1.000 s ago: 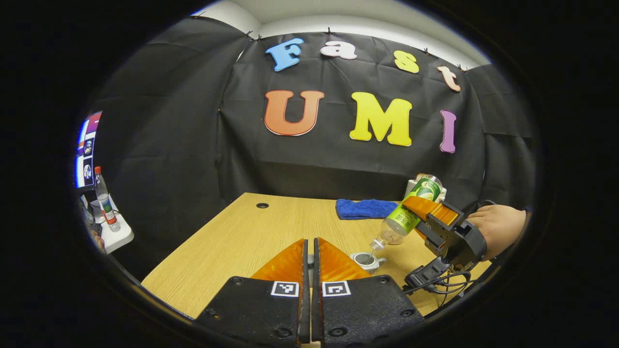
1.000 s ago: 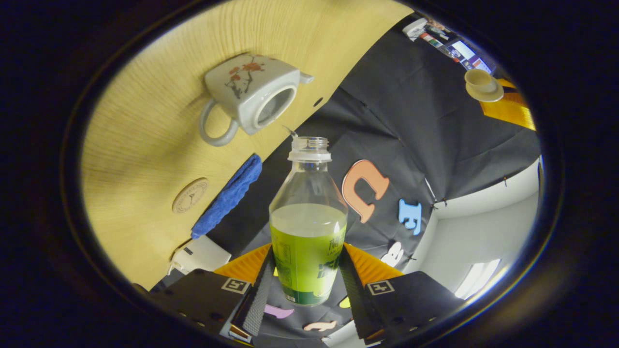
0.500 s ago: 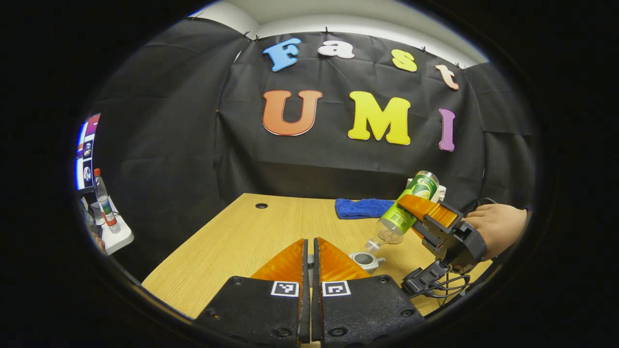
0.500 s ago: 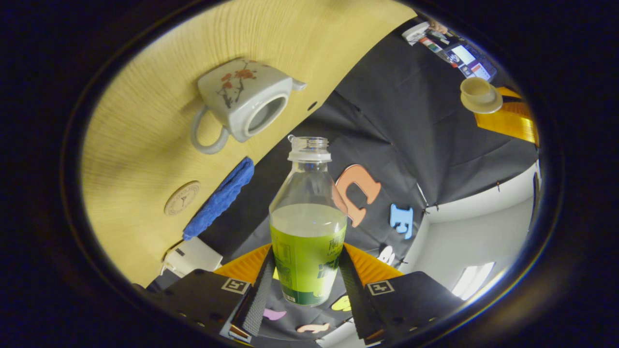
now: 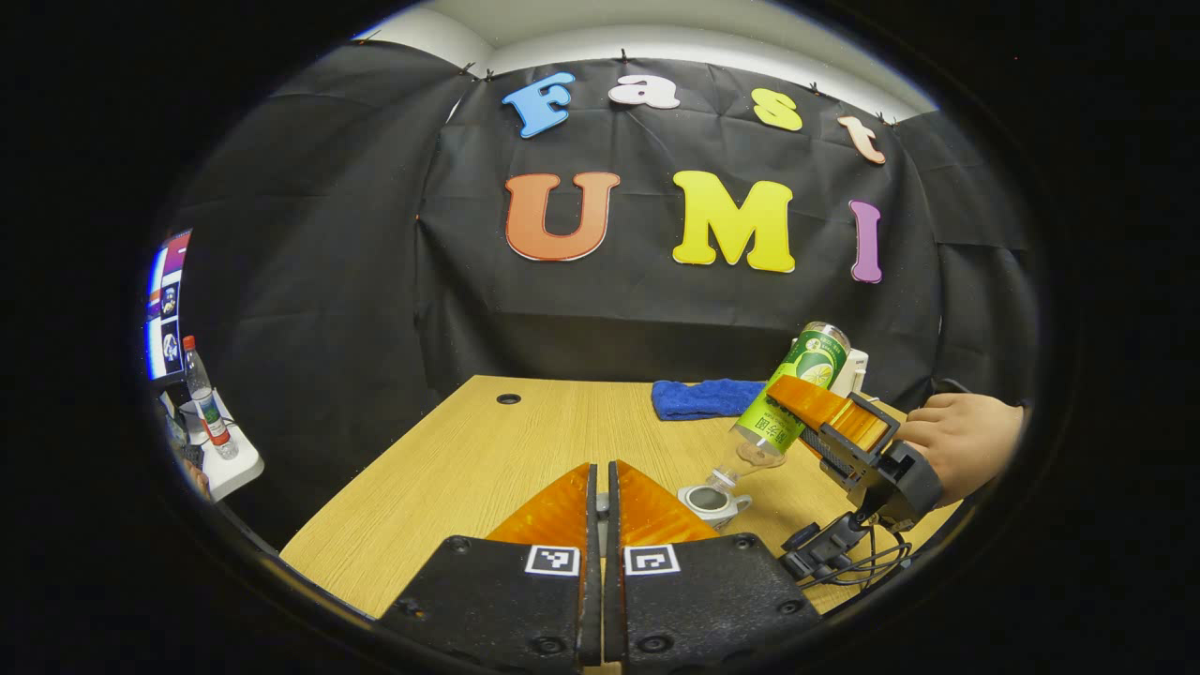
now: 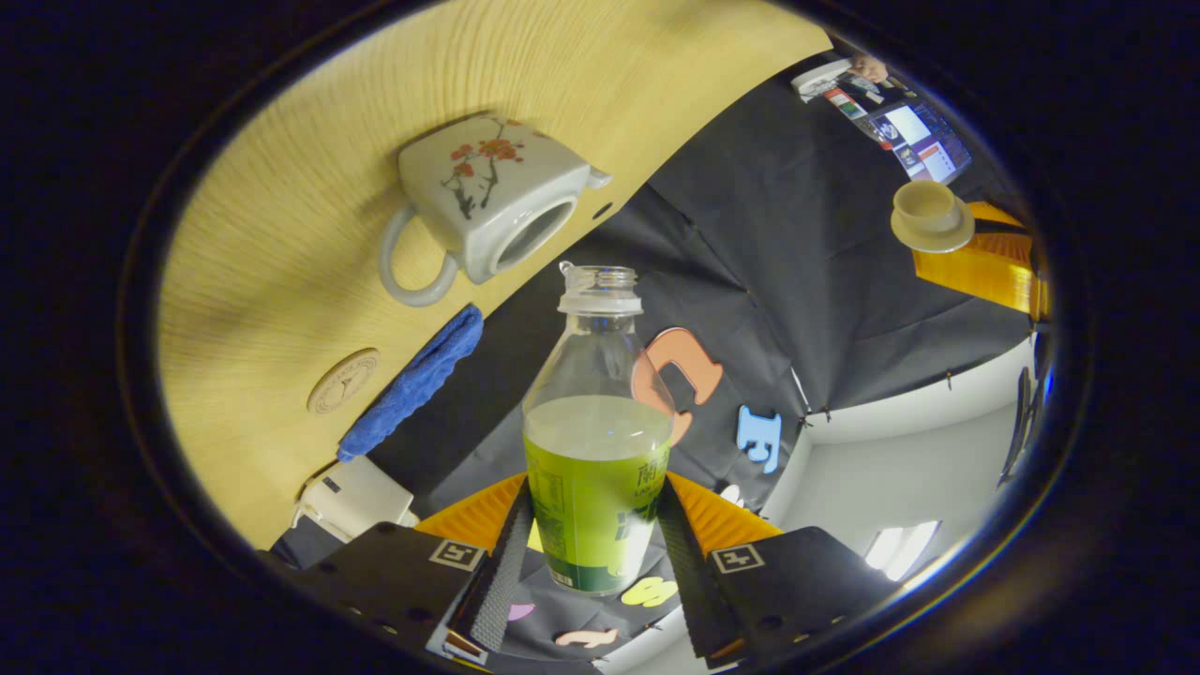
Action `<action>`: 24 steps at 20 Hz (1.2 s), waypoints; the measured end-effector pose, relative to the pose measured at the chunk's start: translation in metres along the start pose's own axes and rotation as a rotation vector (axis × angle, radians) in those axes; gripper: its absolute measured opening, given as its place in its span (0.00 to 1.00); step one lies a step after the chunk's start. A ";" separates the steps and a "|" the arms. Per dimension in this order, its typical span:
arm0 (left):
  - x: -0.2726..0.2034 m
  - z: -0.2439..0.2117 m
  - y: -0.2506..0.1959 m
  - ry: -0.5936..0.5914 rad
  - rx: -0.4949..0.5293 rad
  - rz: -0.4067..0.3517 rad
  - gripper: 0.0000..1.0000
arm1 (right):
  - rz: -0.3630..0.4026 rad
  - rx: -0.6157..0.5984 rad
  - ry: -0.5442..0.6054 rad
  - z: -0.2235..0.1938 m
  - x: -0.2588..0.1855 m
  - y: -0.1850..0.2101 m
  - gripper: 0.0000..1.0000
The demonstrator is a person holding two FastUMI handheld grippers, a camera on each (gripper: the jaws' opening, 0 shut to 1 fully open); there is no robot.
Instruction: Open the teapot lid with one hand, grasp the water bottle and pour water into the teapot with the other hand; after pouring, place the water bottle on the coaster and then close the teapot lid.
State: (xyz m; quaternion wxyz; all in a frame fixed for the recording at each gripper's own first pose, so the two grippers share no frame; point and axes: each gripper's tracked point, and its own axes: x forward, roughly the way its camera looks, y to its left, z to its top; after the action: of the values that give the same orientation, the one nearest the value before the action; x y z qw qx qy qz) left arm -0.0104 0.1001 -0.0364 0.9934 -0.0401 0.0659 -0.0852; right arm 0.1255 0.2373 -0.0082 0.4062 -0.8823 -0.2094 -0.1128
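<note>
A: What is the worktop point(image 5: 450, 459) carrying just now?

B: The pale wooden worktop is carrying the white teapot point(image 6: 487, 192), lid off; near it are lying a folded blue cloth point(image 6: 412, 380) and a round coaster point(image 6: 344, 381), which is waiting for the bottle. Black cloth is walling the booth behind.

A: And the right tool point(image 6: 586, 534)?

B: It is squeezing the green-labelled water bottle point(image 6: 595, 459) from both sides, neck tilted down over the teapot's mouth, so I judge the pour is under way or ending. No stream is showing clearly.

A: Where is the lid?

B: In the right gripper view, the teapot lid point(image 6: 930, 214) is sitting at the tip of the left tool point(image 5: 601, 511), well clear of the pour. Its fingers are nearly together, presumably pinching the lid's knob.
</note>
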 end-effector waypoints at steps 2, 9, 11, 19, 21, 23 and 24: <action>0.001 -0.001 0.001 0.004 0.001 0.004 0.04 | 0.005 0.015 0.008 -0.002 -0.001 0.006 0.75; 0.005 -0.007 0.004 0.019 0.021 0.026 0.04 | -0.033 0.032 0.015 -0.003 -0.005 0.008 0.72; 0.006 -0.008 0.003 0.020 0.035 0.029 0.04 | -0.033 0.045 0.013 -0.003 -0.004 0.009 0.72; 0.006 -0.001 0.009 -0.016 0.021 0.028 0.04 | -0.032 0.281 0.053 -0.025 -0.005 0.012 0.72; 0.006 -0.001 0.011 -0.020 0.016 0.031 0.04 | -0.015 0.386 0.074 -0.031 -0.003 0.016 0.75; 0.008 -0.003 0.012 -0.011 0.005 0.034 0.04 | 0.021 0.511 0.108 -0.040 -0.003 0.024 0.75; 0.008 -0.004 0.013 -0.008 0.003 0.037 0.04 | 0.042 0.581 0.116 -0.042 0.000 0.027 0.76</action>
State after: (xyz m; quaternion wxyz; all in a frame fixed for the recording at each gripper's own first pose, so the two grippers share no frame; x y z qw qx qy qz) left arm -0.0011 0.1111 -0.0423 0.9951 -0.0380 0.0625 -0.0669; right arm 0.1369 0.1896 0.0010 0.6554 -0.7252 -0.1910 -0.0897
